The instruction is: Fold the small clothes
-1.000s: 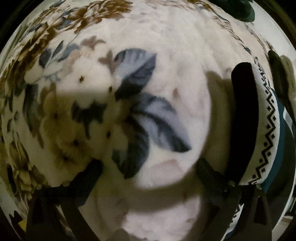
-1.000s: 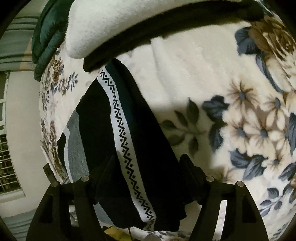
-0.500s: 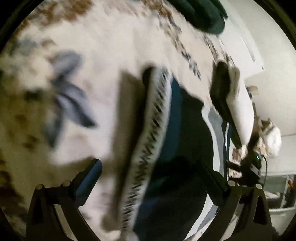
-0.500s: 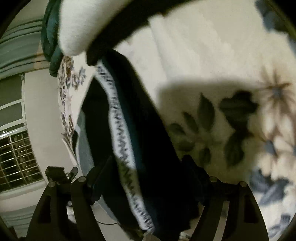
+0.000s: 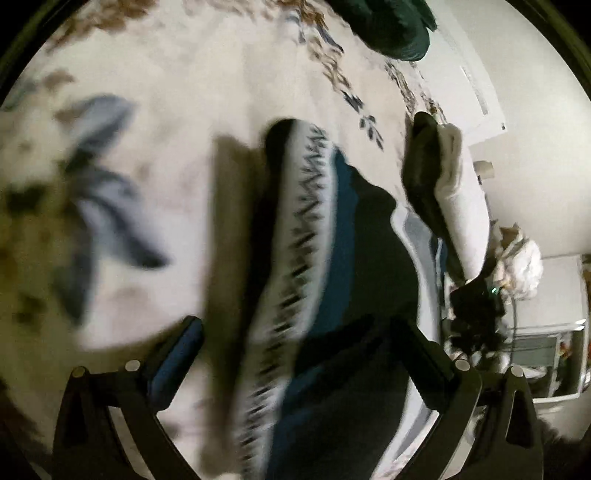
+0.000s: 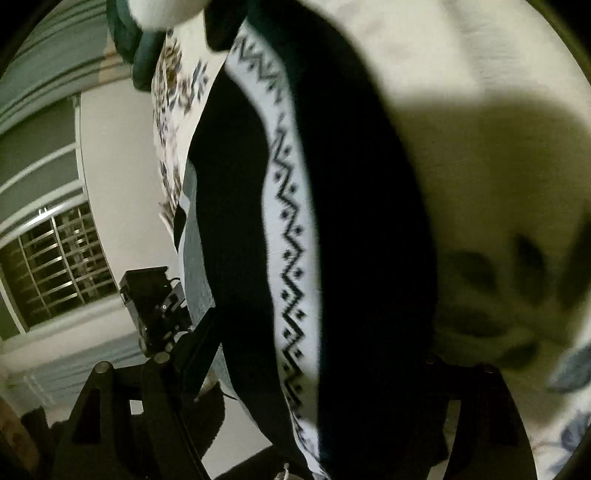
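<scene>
A dark knitted garment [image 5: 369, 266] with a white zigzag-patterned band and a teal stripe is lying on a cream floral blanket [image 5: 177, 122] that is covering a bed. Its long axis is running from the bottom of each wrist view up and away toward the far edge of the blanket, with the patterned band tracing that line.

The left wrist view is blurred. It is showing the teal stripe beside the band, a grey and white panel at the garment's right edge, and beyond it a folded black and white cloth [image 5: 439, 184] and a dark green bundle [image 5: 391, 26]. The other tool and a white wall are also appearing at the right.

The right wrist view is showing the same garment [image 6: 354, 206] as nearly black, the band crisp, with a barred window [image 6: 59, 266] and wall at the left and a large shadow falling on the blanket [image 6: 461, 74] at the right.

The left tool [image 5: 295, 354] is standing wide, its fingers spread on either side of the garment's near end; whether the pads are pressing on it cannot be told through the blur.

The right tool [image 6: 317, 373] is opening, jaws already wide, with the garment's near end lying between the fingers and no clear pinch on it.
</scene>
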`<state>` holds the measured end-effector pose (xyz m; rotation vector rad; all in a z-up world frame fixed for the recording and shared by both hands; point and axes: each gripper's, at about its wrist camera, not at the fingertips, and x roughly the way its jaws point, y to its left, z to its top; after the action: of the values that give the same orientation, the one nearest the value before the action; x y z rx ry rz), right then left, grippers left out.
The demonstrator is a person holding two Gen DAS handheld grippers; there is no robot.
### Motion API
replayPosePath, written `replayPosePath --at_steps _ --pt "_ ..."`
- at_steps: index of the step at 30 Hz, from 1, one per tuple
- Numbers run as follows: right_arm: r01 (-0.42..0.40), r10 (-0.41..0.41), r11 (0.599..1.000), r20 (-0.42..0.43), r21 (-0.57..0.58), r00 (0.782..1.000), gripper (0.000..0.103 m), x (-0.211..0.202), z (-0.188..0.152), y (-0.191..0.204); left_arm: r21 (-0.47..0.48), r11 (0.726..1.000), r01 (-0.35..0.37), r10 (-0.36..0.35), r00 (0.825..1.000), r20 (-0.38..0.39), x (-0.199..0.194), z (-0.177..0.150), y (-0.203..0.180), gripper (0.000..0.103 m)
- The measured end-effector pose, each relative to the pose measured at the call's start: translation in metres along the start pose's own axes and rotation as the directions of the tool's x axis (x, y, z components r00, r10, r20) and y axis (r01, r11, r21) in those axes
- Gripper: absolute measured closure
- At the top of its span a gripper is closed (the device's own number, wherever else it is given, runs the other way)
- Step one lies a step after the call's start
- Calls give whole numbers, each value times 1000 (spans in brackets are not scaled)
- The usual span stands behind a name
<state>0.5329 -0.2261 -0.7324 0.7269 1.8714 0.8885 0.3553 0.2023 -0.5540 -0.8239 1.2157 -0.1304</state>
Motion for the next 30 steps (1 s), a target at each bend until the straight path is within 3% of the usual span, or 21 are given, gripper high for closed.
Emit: replayPosePath --at_steps 5,11,19,21,22,23,24,30 --pt "5 -5 1000 -29 -6 1000 21 10 4 2 -60 995 81 -83 996 -27 16 -1 14 0" --pt "-1 0 1000 -53 -10 999 21 22 9 5 -11 995 99 -100 994 -43 35 14 -14 0" --pt "-2 1 999 -45 -38 999 22 34 11 13 -21 992 121 -121 993 -4 21 5 -18 0" --pt "24 -25 998 -24 -55 999 32 35 8 17 8 996 83 -83 996 10 19 5 -28 8" --pt "36 -37 998 -14 -57 999 36 34 6 18 26 998 61 -61 998 17 17 5 -33 24" --pt "38 -38 998 -5 -54 999 44 33 4 18 47 998 51 -52 998 21 14 5 -37 64" --pt "32 -31 998 9 -49 999 54 30 1 18 45 997 65 -65 998 5 14 6 -36 75" --pt "82 -77 995 101 -52 992 65 20 -17 36 71 997 39 -39 999 8 5 15 -47 80"
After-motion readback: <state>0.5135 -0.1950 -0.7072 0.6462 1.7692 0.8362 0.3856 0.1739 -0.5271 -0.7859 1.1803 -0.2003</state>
